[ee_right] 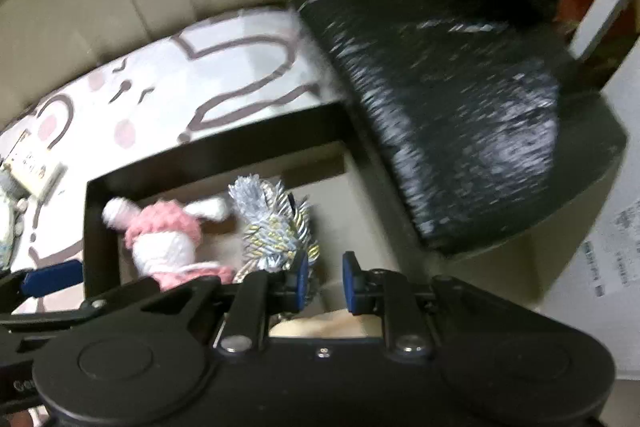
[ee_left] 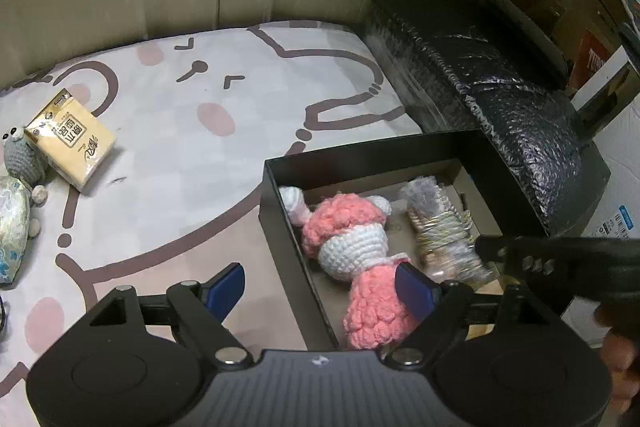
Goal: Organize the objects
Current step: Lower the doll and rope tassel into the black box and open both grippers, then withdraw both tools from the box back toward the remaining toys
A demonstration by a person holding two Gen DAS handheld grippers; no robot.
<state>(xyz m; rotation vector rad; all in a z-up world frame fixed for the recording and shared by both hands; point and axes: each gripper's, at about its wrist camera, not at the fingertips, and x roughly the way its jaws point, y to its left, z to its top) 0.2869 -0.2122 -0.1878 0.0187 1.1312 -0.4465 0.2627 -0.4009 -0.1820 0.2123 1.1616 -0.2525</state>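
Note:
A black open box (ee_left: 276, 211) sits on the bed at the right. Inside it lie a pink and white crochet doll (ee_left: 348, 239) and a silver-gold foil packet (ee_left: 444, 227). My left gripper (ee_left: 320, 287) is open and empty, straddling the box's near left wall. In the right wrist view the box (ee_right: 96, 227), the doll (ee_right: 168, 243) and the packet (ee_right: 276, 231) show again. My right gripper (ee_right: 324, 283) is open with a narrow gap, empty, just right of the packet. The right gripper also shows in the left wrist view (ee_left: 484, 247).
A yellow tissue pack (ee_left: 72, 139), a grey crochet toy (ee_left: 22, 159) and a patterned pouch (ee_left: 12, 227) lie on the cartoon bedsheet (ee_left: 192, 163) at the left. A black textured bag (ee_left: 500, 99) lies behind the box. A wall panel runs behind the bed.

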